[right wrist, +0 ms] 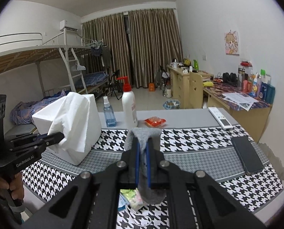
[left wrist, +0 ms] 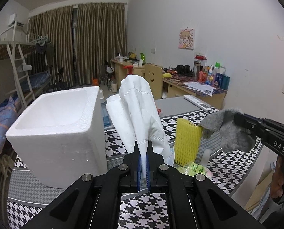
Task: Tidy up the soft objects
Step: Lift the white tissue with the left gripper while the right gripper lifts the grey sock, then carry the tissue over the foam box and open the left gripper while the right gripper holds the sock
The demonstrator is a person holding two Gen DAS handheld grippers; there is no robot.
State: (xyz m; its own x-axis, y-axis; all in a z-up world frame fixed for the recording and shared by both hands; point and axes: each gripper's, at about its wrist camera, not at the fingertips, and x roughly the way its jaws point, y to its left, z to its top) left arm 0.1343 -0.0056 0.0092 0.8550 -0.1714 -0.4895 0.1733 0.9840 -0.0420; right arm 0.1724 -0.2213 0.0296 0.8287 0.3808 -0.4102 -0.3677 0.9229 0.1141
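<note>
My left gripper [left wrist: 143, 153] is shut on a white tissue [left wrist: 138, 110], held up above the table just right of a white foam box [left wrist: 57, 126]. From the right wrist view the left gripper [right wrist: 60, 136] holds the tissue [right wrist: 73, 118] in front of the foam box [right wrist: 93, 122]. My right gripper [right wrist: 142, 148] is shut on a grey sock [right wrist: 143, 133], held above the table; it also shows in the left wrist view [left wrist: 235, 119] with the sock [left wrist: 224, 127]. A yellow foam net sleeve [left wrist: 187, 141] stands on the houndstooth cloth [left wrist: 138, 210].
A green-printed packet [left wrist: 197, 169] and a face mask [right wrist: 123, 202] lie on the cloth near me. A white pump bottle [right wrist: 129, 105], blue spray bottle [right wrist: 109, 114], red snack packet [right wrist: 155, 122], remote [right wrist: 220, 117] and black phone [right wrist: 247, 154] sit on the table.
</note>
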